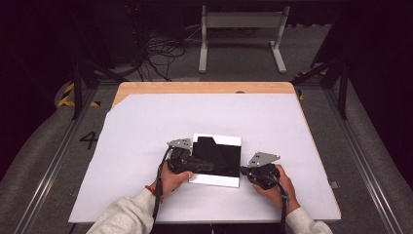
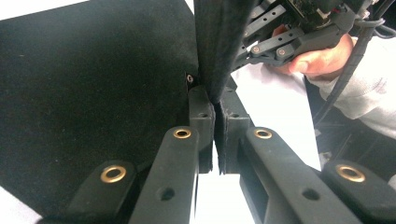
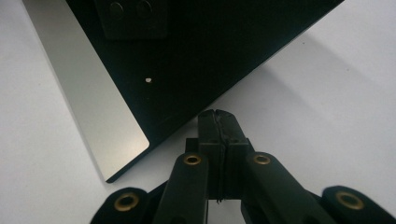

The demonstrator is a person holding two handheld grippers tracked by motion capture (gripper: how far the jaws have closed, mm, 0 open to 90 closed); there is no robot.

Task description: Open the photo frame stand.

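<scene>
A black cloth (image 1: pixel 220 155) lies on a flat white board (image 1: pixel 216 181) in the middle of the table. My left gripper (image 1: pixel 208 165) reaches over the board's left side. In the left gripper view it (image 2: pixel 214 100) is shut on a fold of the black cloth (image 2: pixel 93 93), which rises upright from the jaws. My right gripper (image 1: pixel 243 170) sits at the board's right edge, and the person's hand holding it (image 2: pixel 280 42) shows beyond the fold. In the right gripper view its jaws (image 3: pixel 217 114) are pressed together, just short of the black sheet's (image 3: pixel 210 46) edge, with nothing seen between them.
A white sheet (image 1: pixel 146 126) covers the wooden table (image 1: pixel 204 87). The board's pale strip (image 3: pixel 93 93) shows beside the black cover. Beyond the table stand a metal frame (image 1: pixel 241 29) and loose cables (image 1: pixel 160 48) on the floor.
</scene>
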